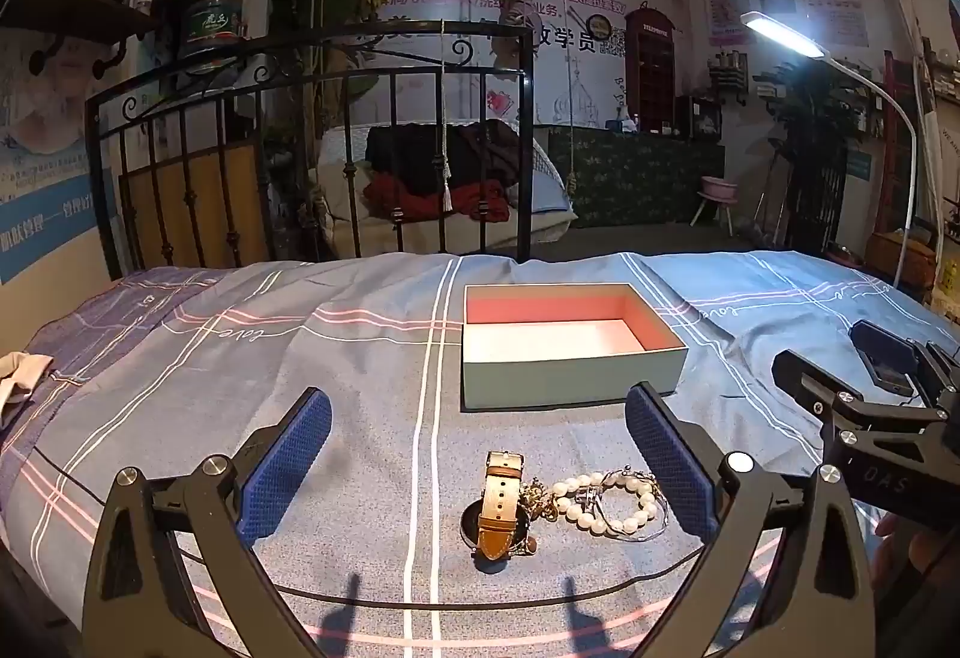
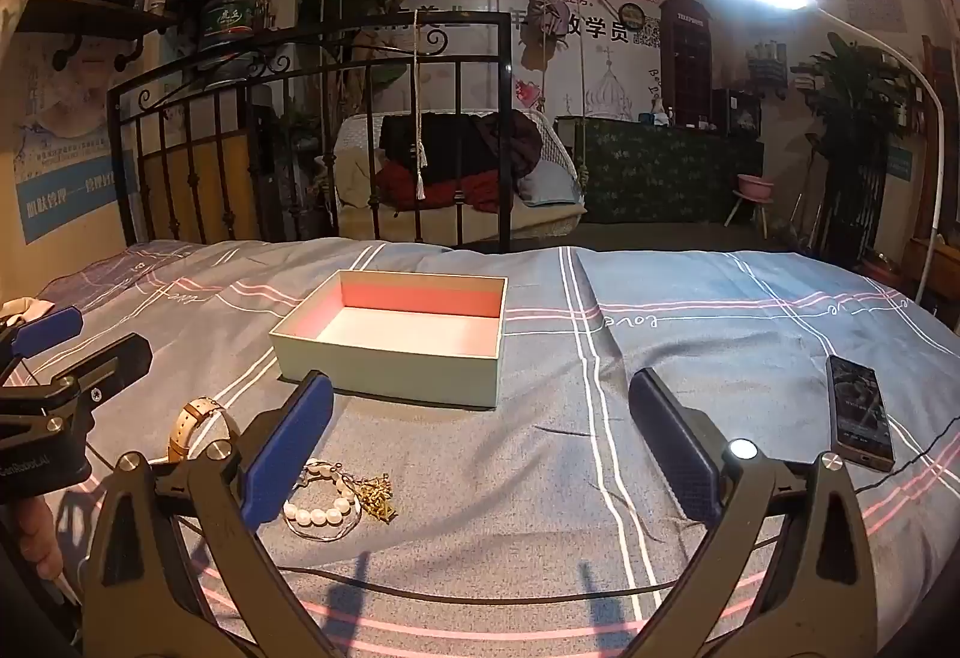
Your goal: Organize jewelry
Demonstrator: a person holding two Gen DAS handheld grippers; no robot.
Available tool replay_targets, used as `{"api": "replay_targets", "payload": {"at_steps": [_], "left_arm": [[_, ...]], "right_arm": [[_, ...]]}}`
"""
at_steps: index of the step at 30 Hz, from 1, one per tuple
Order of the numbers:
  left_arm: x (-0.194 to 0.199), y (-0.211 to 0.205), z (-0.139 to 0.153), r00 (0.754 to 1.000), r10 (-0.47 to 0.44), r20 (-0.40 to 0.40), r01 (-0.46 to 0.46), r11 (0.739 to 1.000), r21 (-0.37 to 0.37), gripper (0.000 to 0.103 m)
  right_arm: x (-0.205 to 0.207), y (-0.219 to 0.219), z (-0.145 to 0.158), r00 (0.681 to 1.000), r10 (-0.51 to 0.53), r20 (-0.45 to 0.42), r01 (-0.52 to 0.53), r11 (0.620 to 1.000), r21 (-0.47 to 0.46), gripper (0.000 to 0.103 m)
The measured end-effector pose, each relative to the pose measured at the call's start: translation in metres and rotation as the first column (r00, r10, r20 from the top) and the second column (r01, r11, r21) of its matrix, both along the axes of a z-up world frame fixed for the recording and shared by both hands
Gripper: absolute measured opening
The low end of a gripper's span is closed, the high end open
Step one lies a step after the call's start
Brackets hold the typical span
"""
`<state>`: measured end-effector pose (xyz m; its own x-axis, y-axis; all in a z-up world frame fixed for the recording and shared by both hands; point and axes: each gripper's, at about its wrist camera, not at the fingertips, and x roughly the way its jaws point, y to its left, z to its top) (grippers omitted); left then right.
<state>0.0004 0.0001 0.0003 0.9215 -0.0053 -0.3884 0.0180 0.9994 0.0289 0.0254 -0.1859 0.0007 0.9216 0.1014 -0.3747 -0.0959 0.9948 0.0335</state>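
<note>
**Jewelry waits on the bed, box empty**

Both tongs hang spread wide above the bed, pinching nothing. The left tongs frame the jewelry: a watch with a tan strap, lying near, a gold chain touching its right side, and a pearl bracelet beside that, tangled with a thin silver bangle. The right tongs point at bare bedding right of the pile; their left pad partly hides the pearls. The open box, pink inside and empty, sits just beyond the jewelry. A phone lies well to the right.

Judging from the empty box and the untouched pile, sorting has not begun; this looks like the approach to the 1st pick. The watch stands apart enough to take cleanly, so the left tongs would need to drop over its strap and close across it. The chain touches the watch and may drag along, and the pearls and bangle seem interlocked, so either could lift as 2 pieces.
</note>
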Motion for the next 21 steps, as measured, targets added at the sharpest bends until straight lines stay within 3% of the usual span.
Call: {"api": "replay_targets", "payload": {"at_steps": [21], "left_arm": [[0.000, 0.003, -0.004, 1.000, 0.002, -0.017, -0.002, 1.000, -0.004, 0.097]], "right_arm": [[0.001, 0.001, 0.000, 1.000, 0.009, -0.010, -0.009, 1.000, -0.012, 0.097]]}}
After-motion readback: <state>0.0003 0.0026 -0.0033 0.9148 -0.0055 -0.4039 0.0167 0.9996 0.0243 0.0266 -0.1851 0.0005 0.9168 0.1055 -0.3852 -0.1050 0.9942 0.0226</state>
